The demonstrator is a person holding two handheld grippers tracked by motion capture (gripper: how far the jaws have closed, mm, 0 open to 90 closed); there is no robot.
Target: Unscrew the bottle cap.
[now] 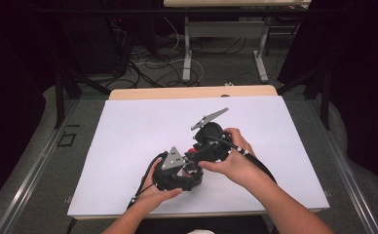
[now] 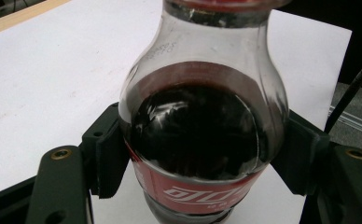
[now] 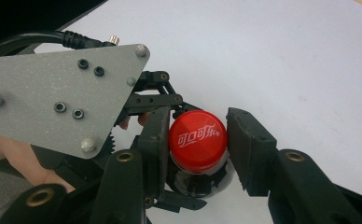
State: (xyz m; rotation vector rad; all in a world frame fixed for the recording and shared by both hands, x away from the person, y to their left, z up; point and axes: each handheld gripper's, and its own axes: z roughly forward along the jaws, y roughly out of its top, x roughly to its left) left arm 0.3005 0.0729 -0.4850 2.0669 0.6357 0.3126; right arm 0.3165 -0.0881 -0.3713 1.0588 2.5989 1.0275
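I see a small clear plastic cola bottle (image 2: 198, 140), dark liquid up to its shoulder, red label around the lower body. Its red cap (image 3: 198, 140) with white lettering is on. It stands upright on the white table surface (image 1: 128, 141).

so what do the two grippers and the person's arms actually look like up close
Both grippers, left and right, are black, with blocky black jaws and brass-coloured screw holes. Each carries a grey three-cornered plate with small bolts, and a black cable trails from each. The forearms are bare; no sleeves show.
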